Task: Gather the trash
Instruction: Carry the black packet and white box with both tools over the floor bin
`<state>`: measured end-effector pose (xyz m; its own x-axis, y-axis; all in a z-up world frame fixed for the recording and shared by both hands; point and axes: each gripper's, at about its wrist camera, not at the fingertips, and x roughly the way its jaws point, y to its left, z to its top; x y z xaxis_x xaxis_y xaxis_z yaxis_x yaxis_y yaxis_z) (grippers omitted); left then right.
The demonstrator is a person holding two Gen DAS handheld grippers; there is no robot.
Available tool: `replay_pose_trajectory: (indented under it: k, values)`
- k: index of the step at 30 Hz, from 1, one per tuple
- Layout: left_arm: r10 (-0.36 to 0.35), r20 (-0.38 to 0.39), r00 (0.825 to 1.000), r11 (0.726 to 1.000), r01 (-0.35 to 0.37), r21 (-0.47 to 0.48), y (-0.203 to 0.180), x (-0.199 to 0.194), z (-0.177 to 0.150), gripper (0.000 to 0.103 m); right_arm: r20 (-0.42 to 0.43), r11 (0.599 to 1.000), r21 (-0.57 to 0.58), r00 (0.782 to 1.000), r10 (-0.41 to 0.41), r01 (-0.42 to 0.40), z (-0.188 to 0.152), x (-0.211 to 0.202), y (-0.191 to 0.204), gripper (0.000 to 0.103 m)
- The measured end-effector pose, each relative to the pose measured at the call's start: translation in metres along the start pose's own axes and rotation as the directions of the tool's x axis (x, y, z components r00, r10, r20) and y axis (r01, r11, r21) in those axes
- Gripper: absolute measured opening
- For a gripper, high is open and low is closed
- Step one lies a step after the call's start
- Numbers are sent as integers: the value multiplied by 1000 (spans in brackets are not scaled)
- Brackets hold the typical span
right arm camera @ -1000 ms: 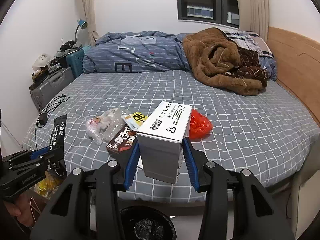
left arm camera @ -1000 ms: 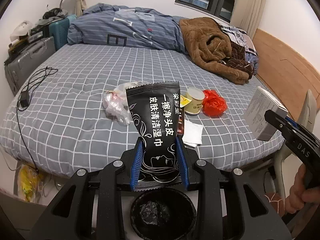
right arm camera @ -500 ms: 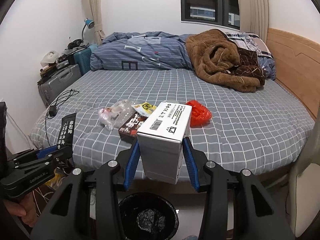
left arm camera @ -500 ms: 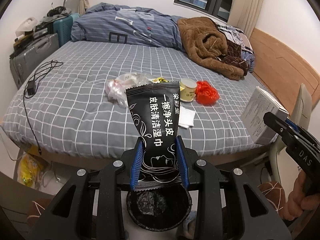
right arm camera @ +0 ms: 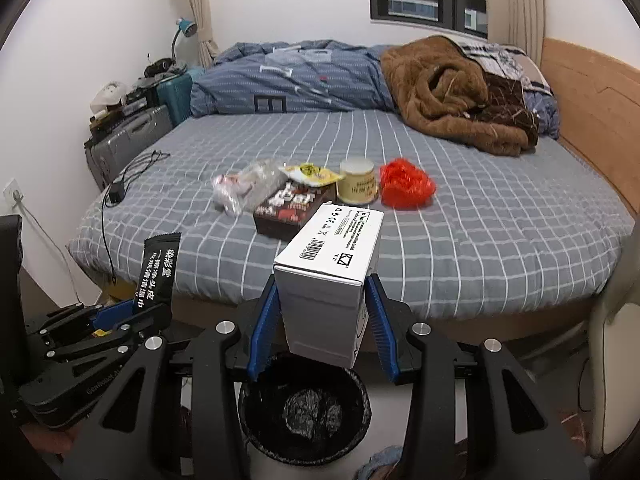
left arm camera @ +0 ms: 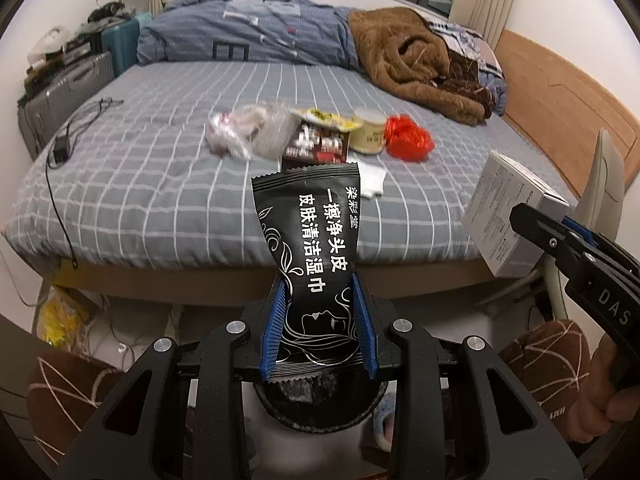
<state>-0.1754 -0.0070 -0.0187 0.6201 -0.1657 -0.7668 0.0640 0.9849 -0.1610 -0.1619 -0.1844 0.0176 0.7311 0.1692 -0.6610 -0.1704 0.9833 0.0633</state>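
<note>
My left gripper (left arm camera: 318,326) is shut on a black wet-wipe packet (left arm camera: 310,240) with white lettering, held upright. Below it sits a round black-lined trash bin (left arm camera: 316,408), mostly hidden by the gripper. My right gripper (right arm camera: 322,326) is shut on a white cardboard box (right arm camera: 328,272), directly above the same bin (right arm camera: 304,412). On the bed lie a clear plastic bag (right arm camera: 244,186), a dark snack box (right arm camera: 294,210), a yellow wrapper (right arm camera: 310,172), a cream cup (right arm camera: 357,187) and a red crumpled bag (right arm camera: 406,184). The right gripper with the box (left arm camera: 508,216) shows at the right of the left wrist view.
The grey checked bed (right arm camera: 480,232) carries a blue duvet (right arm camera: 288,76) and a brown blanket (right arm camera: 452,92). Suitcases (right arm camera: 128,136) stand at its left, and a black cable (right arm camera: 120,188) lies on the bed's left edge. A white chair (left arm camera: 604,184) stands at the right. A white tissue (left arm camera: 372,180) lies near the trash.
Both grippers have drawn back from the bed and sunk, carrying the packet and the box. The bin now shows larger beneath them, and the bed's front edge and frame have come into view.
</note>
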Motion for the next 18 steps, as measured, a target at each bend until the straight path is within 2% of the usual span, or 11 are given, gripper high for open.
replay_pose_trajectory:
  k: [3, 18]
  values:
    - [-14, -28, 1000, 1000, 13, -8, 1, 10, -12, 32, -26, 1000, -4, 1000, -5, 4, -12, 7, 2, 41]
    - [15, -125, 992, 1000, -17, -16, 15, 54, -46, 32, -158, 1000, 12, 987, 4, -2, -59, 53, 9, 41]
